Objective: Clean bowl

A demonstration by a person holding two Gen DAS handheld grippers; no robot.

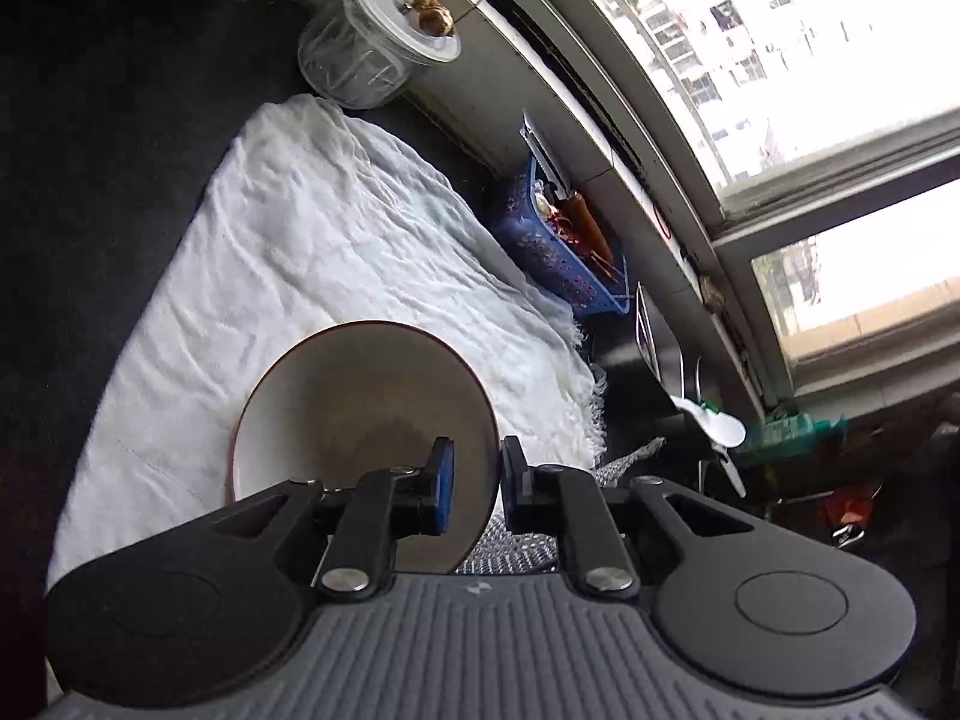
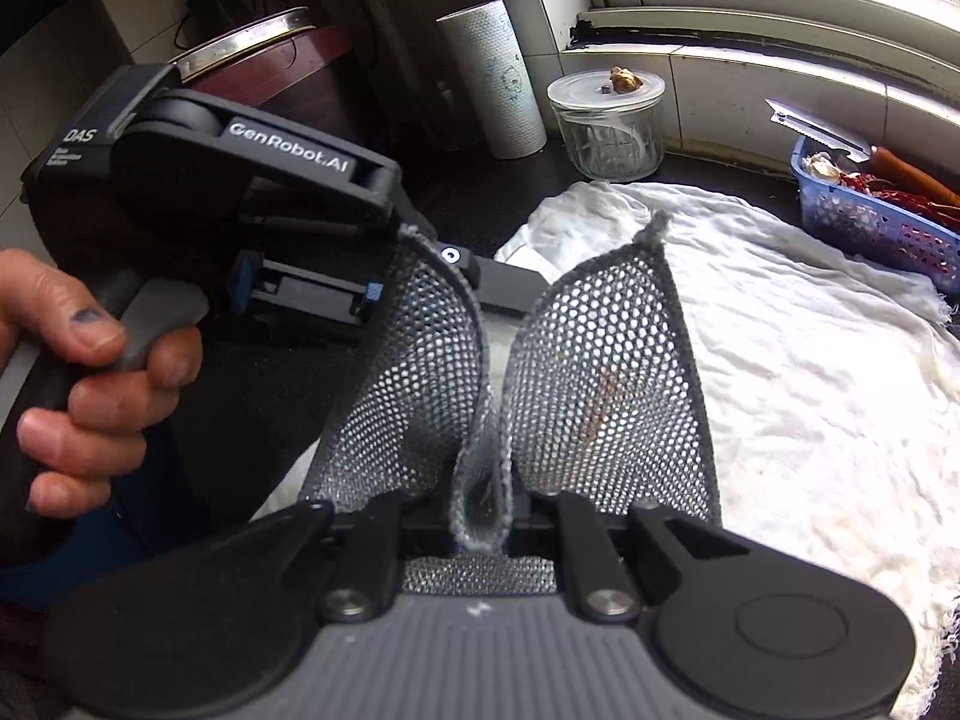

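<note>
A tan bowl (image 1: 360,408) with a dark rim stands tilted over the white cloth (image 1: 312,228). My left gripper (image 1: 478,468) straddles its right rim. The left blue pad (image 1: 444,480) is inside the bowl and the right pad (image 1: 514,468) is just outside the rim. A narrow gap shows between the left pad and the wall, so the jaws are slightly open. In the right wrist view, my right gripper (image 2: 480,498) is shut on a grey mesh dishcloth (image 2: 600,372). The dishcloth fans up in two folds and hides the fingertips and the bowl. A hand (image 2: 78,372) holds the left gripper's handle.
A lidded glass jar (image 2: 606,120) with a brown lump on top and a paper roll (image 2: 498,78) stand at the back of the dark counter. A blue basket (image 2: 870,222) of utensils sits by the window sill (image 2: 780,60). A pot (image 2: 258,54) is at far left.
</note>
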